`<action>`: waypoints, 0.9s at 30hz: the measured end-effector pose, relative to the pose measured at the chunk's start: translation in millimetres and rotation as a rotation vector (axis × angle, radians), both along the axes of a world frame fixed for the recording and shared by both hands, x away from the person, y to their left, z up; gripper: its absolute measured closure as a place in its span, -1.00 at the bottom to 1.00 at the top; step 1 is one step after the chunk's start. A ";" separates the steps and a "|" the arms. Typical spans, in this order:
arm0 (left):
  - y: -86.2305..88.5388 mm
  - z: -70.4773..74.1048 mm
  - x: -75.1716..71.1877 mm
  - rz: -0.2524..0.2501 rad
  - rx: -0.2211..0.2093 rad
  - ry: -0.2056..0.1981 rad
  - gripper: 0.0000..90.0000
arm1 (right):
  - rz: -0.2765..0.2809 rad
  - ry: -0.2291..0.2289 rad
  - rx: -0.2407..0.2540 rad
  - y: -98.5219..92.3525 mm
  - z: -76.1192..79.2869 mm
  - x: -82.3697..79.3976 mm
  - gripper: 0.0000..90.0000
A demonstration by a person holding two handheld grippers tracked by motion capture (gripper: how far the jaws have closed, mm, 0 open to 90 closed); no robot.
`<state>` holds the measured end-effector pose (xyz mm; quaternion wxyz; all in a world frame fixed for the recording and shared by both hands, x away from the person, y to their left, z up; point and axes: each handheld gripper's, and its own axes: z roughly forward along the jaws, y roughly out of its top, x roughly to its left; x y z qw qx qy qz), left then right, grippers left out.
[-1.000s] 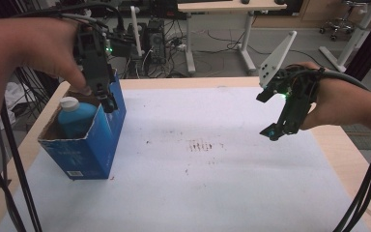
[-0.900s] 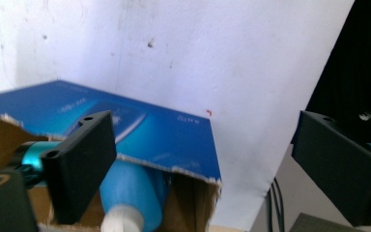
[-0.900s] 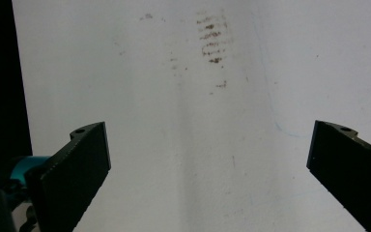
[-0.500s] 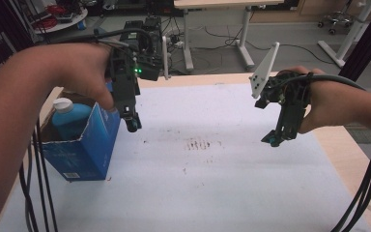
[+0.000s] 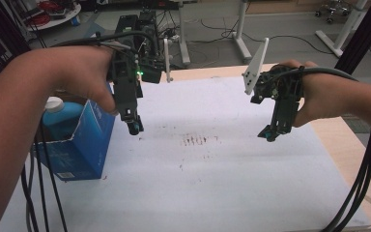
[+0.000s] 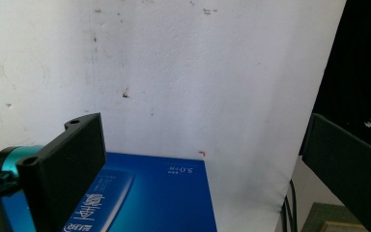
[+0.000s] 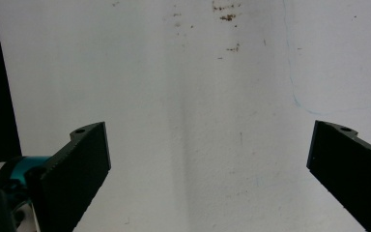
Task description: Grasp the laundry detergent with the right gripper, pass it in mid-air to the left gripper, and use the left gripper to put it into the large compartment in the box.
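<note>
An open-topped blue cardboard box [image 5: 79, 145] with white lettering stands upright near the left edge of the white-covered desk [image 5: 212, 183]. A blue plastic bottle with a white cap [image 5: 58, 116] sits inside it. The left gripper [image 5: 134, 128] hangs just beside the box, fingers spread, having just been opening, holding nothing. The right gripper [image 5: 269, 134] hovers well apart from the box, fingers spread, holding nothing.

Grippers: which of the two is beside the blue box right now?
The left gripper, hanging open by the blue box; the right gripper hangs over bare white table.
</note>
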<state>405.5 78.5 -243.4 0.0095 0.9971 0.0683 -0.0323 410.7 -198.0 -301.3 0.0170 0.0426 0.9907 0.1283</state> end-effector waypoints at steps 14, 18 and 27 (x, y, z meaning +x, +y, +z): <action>-2.3 0.2 -0.2 -0.013 -0.005 0.006 -0.96 | 0.006 0.004 -0.022 3.4 -4.0 2.0 -0.98; -2.4 0.8 0.1 -0.010 -0.009 0.005 -0.96 | 0.005 0.003 -0.022 2.5 -4.9 3.0 -0.98; -3.5 1.1 0.9 -0.001 -0.010 0.003 -0.96 | -0.003 0.005 -0.016 0.2 -5.1 4.6 -0.98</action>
